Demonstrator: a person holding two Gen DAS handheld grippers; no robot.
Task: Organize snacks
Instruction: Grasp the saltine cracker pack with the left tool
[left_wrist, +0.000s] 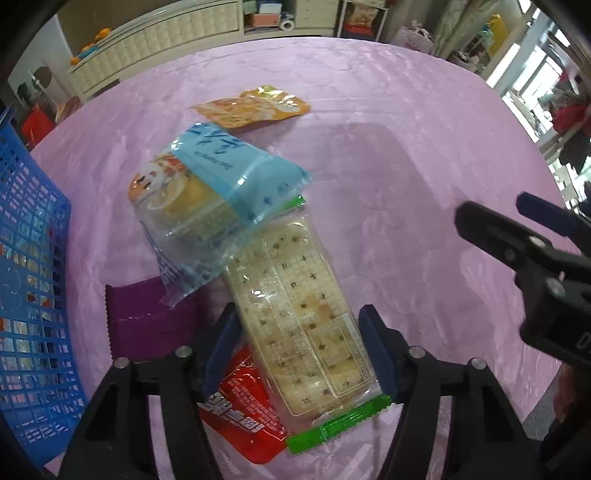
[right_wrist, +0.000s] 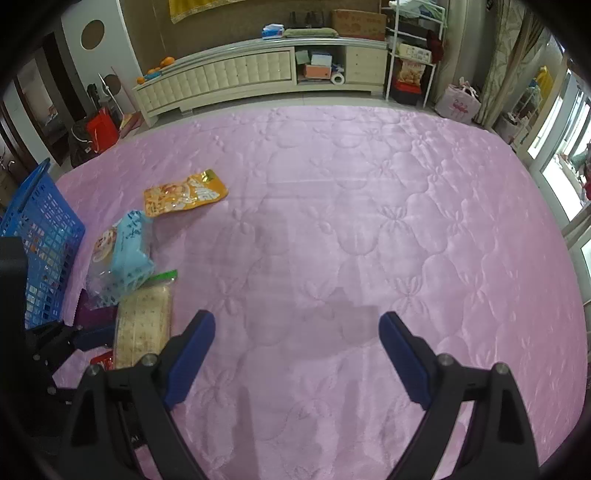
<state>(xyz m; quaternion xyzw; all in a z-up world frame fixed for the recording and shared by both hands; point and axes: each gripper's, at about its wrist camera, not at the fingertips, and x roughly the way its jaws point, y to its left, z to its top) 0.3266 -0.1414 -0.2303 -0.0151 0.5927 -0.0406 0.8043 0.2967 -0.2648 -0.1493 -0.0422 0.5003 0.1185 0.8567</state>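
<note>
Pink quilted bedspread (right_wrist: 332, 221), slick satin, living-room clutter behind. The cracker pack (left_wrist: 299, 317), a long clear crinkly wrapper with green crimped ends, lies near the bed's left edge, between your left gripper (left_wrist: 299, 358) jaws; they sit half open around it, pads not clearly pressing. Risks: the blue-clear bag (left_wrist: 218, 206) overlaps its far end and may drag along; the red sachet (left_wrist: 243, 410) beneath could shift; film may slip. Purple pack (left_wrist: 147, 317) and orange pouch (left_wrist: 255, 107) lie nearby, blue mesh basket (left_wrist: 33, 295) further left. Your right gripper (right_wrist: 295, 354) hangs wide, empty.
</note>
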